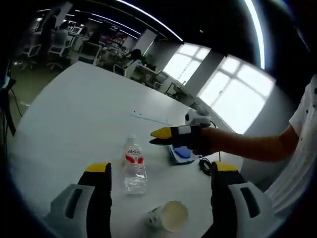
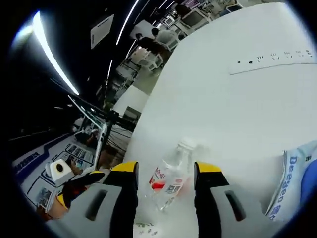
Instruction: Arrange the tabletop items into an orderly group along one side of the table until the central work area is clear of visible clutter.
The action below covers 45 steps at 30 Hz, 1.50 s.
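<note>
Presently, findings as follows.

Table: a white table (image 1: 79, 114) carries all items; a long white power strip (image 2: 272, 62) lies flat on it, far from the grippers in the right gripper view.

Water bottle: a clear plastic bottle (image 1: 134, 166) with a red and white label stands upright, between the left gripper's jaws in the left gripper view. In the right gripper view the same bottle (image 2: 168, 181) sits between the right gripper's jaws; contact cannot be confirmed.

Paper cup: a white paper cup (image 1: 168, 216) lies on its side, near the left gripper, just right of the bottle's base, mouth turned toward the camera.

Blue and white packet: a flat packet (image 1: 181, 152) with blue print lies right of the bottle, beside a dark coiled cable (image 1: 204, 164).

Left gripper (image 1: 163, 171): jaws spread wide, holding nothing, yellow tips up.

Right gripper (image 2: 166, 171): jaws parted about the bottle's width, either side of the bottle. In the left gripper view it (image 1: 161, 136) reaches in from the right, held by a person's bare forearm (image 1: 247, 146).
</note>
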{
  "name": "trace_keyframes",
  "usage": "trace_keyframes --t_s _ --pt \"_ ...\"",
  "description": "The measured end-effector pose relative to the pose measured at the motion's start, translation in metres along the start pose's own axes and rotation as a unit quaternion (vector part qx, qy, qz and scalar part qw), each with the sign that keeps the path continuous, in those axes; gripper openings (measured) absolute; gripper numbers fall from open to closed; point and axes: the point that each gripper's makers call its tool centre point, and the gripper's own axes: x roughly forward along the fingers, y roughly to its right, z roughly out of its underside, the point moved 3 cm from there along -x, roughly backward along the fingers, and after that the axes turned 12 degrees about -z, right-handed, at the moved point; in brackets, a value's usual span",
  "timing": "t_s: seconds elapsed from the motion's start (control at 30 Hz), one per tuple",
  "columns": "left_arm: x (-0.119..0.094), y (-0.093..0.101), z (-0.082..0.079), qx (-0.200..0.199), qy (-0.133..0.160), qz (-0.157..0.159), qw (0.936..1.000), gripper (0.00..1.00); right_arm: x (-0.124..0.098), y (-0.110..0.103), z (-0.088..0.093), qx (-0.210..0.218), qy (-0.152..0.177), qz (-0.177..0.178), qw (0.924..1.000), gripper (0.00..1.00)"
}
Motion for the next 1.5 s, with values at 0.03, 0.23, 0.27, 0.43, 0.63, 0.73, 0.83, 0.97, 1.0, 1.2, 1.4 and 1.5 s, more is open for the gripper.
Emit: trace_keyframes --t_s 0.03,0.23,0.27,0.43,0.63,0.73,0.83,0.97,1.0,1.2,1.4,1.5 --pt "0.000 -0.001 0.000 0.000 0.000 0.000 1.0000 0.84 0.002 0.001 0.000 0.002 -0.001 0.001 1.0000 0.42" --pt "0.002 -0.005 0.001 -0.003 0.004 0.001 1.0000 0.84 0.014 0.009 -0.002 0.040 0.001 0.001 0.9992 0.41" --pt "0.002 -0.005 0.000 -0.005 0.006 0.001 1.0000 0.84 0.016 0.010 -0.002 0.043 -0.001 0.002 0.9991 0.41" --pt "0.004 -0.007 0.000 -0.007 0.010 0.003 0.9999 0.84 0.022 0.018 -0.004 0.078 0.013 0.003 0.9968 0.37" --pt "0.008 -0.012 0.003 -0.012 0.010 0.008 0.9998 0.84 0.031 0.027 -0.003 0.092 0.014 0.002 0.9957 0.36" --pt "0.009 -0.013 0.004 -0.012 0.009 0.010 0.9998 0.84 0.035 0.032 -0.002 0.102 0.020 0.000 0.9946 0.36" --pt "0.010 -0.015 0.005 -0.013 0.009 0.012 0.9998 0.83 0.039 0.032 -0.002 0.105 0.023 -0.007 0.9942 0.37" --pt "0.012 -0.017 0.006 -0.015 0.008 0.014 0.9998 0.83 0.042 0.034 -0.001 0.106 0.025 -0.009 0.9940 0.37" --pt "0.012 -0.017 0.006 -0.014 0.008 0.014 0.9998 0.83 0.042 0.035 0.000 0.108 0.024 -0.010 0.9938 0.37" --pt "0.016 -0.020 0.007 -0.018 0.009 0.015 0.9997 0.83 0.047 0.041 0.000 0.120 0.037 -0.017 0.9920 0.34" --pt "0.020 -0.023 0.009 -0.020 0.006 0.018 0.9996 0.82 0.051 0.045 -0.002 0.132 0.052 -0.026 0.9895 0.28" --pt "0.022 -0.024 0.010 -0.019 0.004 0.019 0.9996 0.82 0.053 0.046 -0.001 0.133 0.055 -0.027 0.9892 0.24"
